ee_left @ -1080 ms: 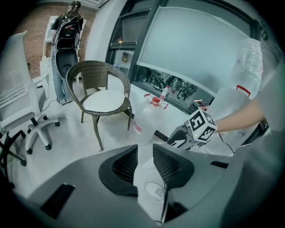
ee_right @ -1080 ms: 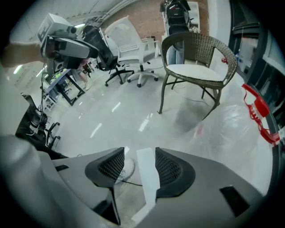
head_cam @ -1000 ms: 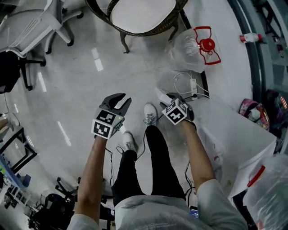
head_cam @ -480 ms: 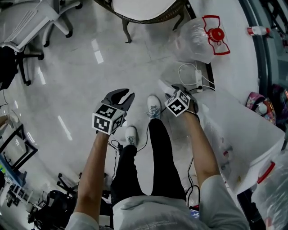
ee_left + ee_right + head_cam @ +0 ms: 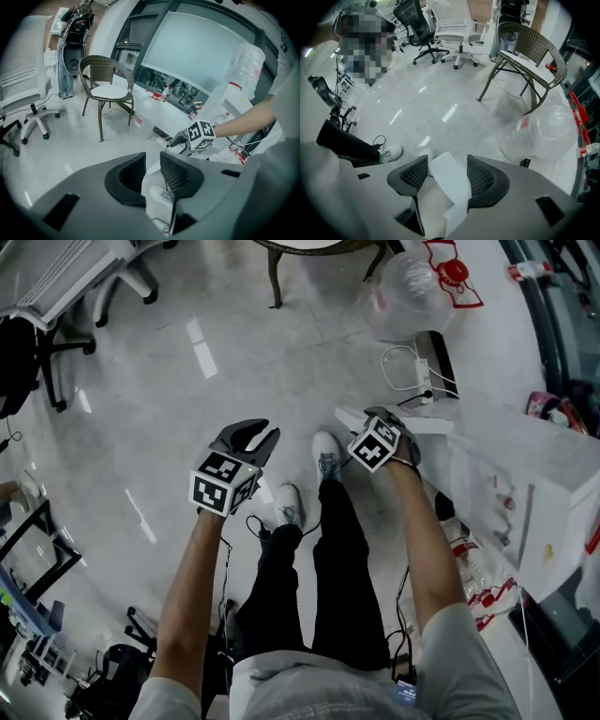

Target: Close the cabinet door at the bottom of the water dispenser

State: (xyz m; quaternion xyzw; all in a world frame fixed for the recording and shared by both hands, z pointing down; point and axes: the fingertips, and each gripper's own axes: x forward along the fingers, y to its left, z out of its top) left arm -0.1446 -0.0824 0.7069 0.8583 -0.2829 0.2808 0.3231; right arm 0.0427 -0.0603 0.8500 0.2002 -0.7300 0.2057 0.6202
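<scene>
The white water dispenser (image 5: 502,474) stands at the right, and its body (image 5: 224,101) shows in the left gripper view too. Its white cabinet door (image 5: 429,424) swings out at the bottom. My right gripper (image 5: 368,420) points straight down over the door's edge (image 5: 449,180). That edge lies between the jaws, which are opening, close to the right pad (image 5: 480,177). My left gripper (image 5: 257,433) hangs over the floor to the left. Its jaws (image 5: 152,159) are closing with nothing between them.
A wicker chair (image 5: 105,84) and a clear plastic bag (image 5: 412,287) stand beyond the dispenser. A power strip with white cable (image 5: 417,381) lies on the floor by the door. Office chairs (image 5: 56,296) stand at the far left. The person's shoes (image 5: 328,454) are between the grippers.
The head view has shifted, so the chair and bag slid up and the dispenser's front came into sight. Both grippers moved up in the view with the person.
</scene>
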